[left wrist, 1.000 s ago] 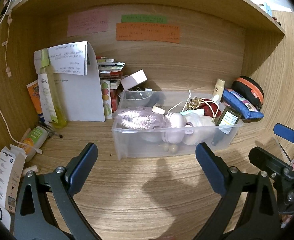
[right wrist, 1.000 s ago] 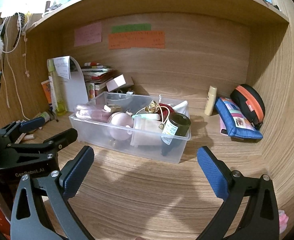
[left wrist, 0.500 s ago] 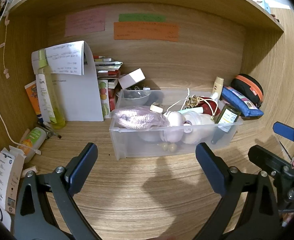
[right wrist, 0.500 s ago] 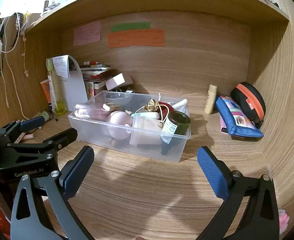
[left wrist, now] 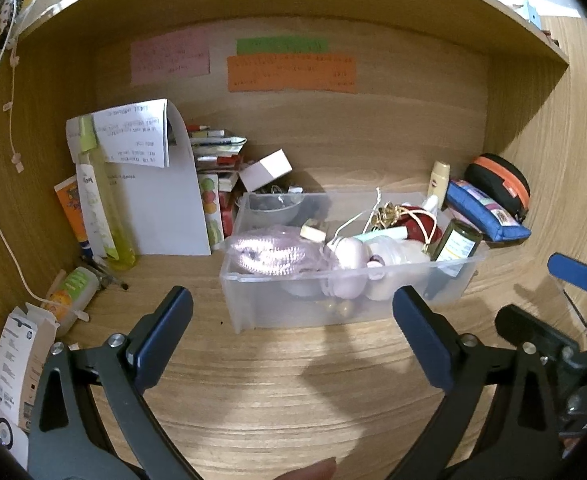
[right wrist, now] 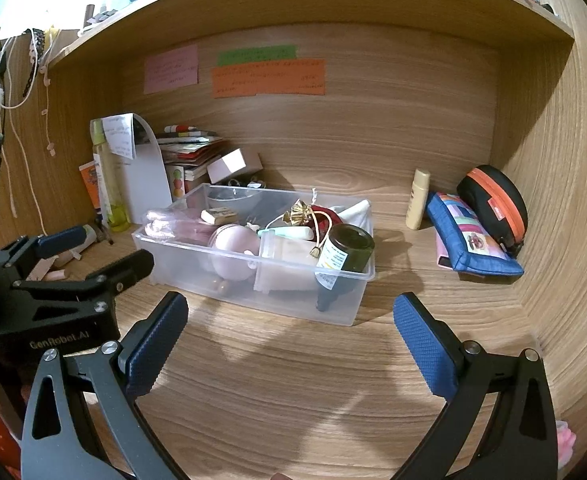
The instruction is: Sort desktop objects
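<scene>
Since a second ago almost nothing has shifted: my left gripper (left wrist: 291, 330) and right gripper (right wrist: 291, 334) both gape empty, the clear bin (right wrist: 253, 276) dead ahead, lying crosswise, nearer my left.

Can't read the writing on the sticky notes (left wrist: 291, 72), too blurred. Jar's (right wrist: 343, 258) lower end sits hidden among bin (right wrist: 253, 276) clutter. White carton (left wrist: 17, 364) cut off at my left edge.
</scene>
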Motion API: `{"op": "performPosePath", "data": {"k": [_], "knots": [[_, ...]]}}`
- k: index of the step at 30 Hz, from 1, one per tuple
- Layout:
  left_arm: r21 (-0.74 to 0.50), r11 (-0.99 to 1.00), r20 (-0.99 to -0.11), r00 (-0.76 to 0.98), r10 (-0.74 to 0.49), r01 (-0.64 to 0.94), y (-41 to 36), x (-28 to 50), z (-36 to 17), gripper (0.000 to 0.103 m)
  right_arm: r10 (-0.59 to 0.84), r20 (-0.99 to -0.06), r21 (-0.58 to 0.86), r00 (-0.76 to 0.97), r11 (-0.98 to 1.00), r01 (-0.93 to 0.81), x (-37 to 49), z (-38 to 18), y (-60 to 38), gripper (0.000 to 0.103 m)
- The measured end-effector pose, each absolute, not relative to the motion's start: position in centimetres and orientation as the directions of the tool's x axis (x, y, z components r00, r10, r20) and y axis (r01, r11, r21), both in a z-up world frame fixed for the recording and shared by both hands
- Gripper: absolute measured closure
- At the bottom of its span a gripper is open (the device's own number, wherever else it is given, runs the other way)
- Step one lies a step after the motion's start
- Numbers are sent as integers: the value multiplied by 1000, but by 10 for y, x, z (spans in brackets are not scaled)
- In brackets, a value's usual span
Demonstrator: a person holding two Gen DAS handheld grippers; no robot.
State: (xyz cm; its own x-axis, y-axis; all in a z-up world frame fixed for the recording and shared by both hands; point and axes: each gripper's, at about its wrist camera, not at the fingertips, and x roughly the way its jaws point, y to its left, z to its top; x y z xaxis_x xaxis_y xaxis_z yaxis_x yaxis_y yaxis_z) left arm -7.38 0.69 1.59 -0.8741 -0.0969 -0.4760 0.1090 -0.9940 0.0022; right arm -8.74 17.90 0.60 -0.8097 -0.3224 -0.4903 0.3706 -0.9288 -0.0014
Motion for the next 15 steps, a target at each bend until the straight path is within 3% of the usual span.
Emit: {"op": "performPosePath", "data": {"k": [15], "knots": [[-23, -993, -506, -858, -91, 119, 10, -86, 18, 1, -334, -494, 22, -803, -928, 372, -96, 3, 186, 0]]}}
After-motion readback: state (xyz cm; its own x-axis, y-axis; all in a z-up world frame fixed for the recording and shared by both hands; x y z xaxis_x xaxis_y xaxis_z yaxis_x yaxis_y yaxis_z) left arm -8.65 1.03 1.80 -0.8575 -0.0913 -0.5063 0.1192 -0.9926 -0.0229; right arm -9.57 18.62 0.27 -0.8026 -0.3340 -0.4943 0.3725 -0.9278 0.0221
